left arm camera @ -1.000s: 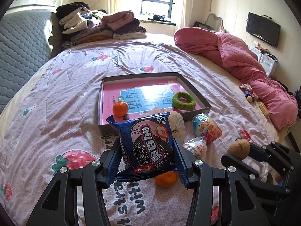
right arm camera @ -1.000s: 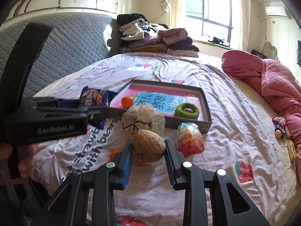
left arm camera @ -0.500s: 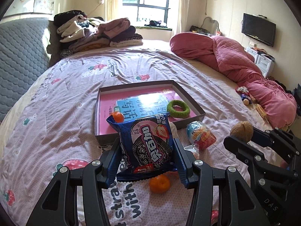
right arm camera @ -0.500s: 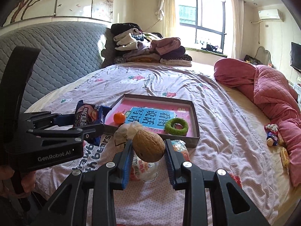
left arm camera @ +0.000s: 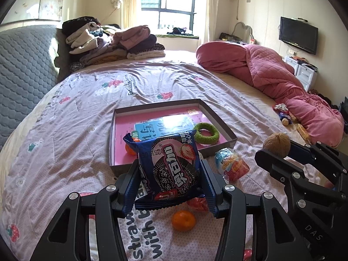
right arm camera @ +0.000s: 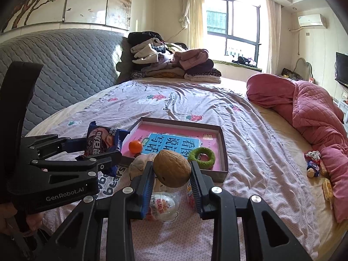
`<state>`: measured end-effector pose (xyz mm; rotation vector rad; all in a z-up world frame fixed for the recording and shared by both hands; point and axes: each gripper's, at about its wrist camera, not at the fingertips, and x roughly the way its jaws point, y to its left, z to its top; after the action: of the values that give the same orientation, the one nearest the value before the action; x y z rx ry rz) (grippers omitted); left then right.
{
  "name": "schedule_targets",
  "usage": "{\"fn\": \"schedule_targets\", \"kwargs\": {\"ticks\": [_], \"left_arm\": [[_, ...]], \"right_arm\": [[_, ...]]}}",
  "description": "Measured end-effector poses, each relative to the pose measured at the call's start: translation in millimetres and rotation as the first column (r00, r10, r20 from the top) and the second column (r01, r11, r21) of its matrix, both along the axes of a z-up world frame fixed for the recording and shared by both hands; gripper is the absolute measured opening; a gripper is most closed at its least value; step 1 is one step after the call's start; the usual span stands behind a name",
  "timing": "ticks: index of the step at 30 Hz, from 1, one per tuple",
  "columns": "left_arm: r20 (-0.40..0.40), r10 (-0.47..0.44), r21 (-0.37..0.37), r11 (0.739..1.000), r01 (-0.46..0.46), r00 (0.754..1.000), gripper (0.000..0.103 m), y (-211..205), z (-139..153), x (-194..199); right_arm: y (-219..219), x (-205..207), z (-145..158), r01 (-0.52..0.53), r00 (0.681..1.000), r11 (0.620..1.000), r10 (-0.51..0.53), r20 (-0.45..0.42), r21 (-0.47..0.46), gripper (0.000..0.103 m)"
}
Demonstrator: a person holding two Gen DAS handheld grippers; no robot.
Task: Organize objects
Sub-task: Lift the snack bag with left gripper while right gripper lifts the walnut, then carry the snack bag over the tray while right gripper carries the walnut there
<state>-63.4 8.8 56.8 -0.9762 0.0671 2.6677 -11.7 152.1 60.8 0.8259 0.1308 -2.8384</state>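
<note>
My left gripper (left arm camera: 169,174) is shut on a blue cookie packet (left arm camera: 171,174) and holds it above the bed, just short of the shallow brown box (left arm camera: 219,118). The packet (right arm camera: 102,141) shows again in the right wrist view, left of the box (right arm camera: 224,148). My right gripper (right arm camera: 171,174) is shut on a brown walnut (right arm camera: 171,167), lifted over the near edge of the box; the walnut (left arm camera: 276,144) also appears at the right of the left wrist view. In the box lie a pink-and-blue book (right arm camera: 169,143), a small orange (right arm camera: 135,146) and a green ring (right arm camera: 201,155).
On the bedspread near me lie a loose orange (left arm camera: 183,220), a red-and-white snack bag (left arm camera: 231,165), a pale crumpled pouch (right arm camera: 139,164) and a white toy egg packet (right arm camera: 163,204). A pink quilt (left arm camera: 282,87) is heaped at right, folded clothes (left arm camera: 113,41) at the headboard.
Both grippers have risen with their loads; the bed, the box and the loose items sit lower and farther off in both views. Both grips are unchanged.
</note>
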Motion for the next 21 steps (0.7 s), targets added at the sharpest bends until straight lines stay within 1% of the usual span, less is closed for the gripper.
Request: {"fn": "schedule_targets", "kwargs": {"ticks": [10, 21], "left_arm": [[-0.004, 0.01, -0.001, 1.0, -0.01, 1.0, 0.054, 5, -2, -5], [0.01, 0.033, -0.009, 0.999, -0.033, 0.999, 0.054, 6, -11, -21]], "right_arm": [[2, -10, 3, 0.004, 1.0, 1.0, -0.004, -0.016, -0.004, 0.033], [3, -26, 8, -0.003, 0.999, 1.0, 0.003, -0.033, -0.001, 0.033]]}}
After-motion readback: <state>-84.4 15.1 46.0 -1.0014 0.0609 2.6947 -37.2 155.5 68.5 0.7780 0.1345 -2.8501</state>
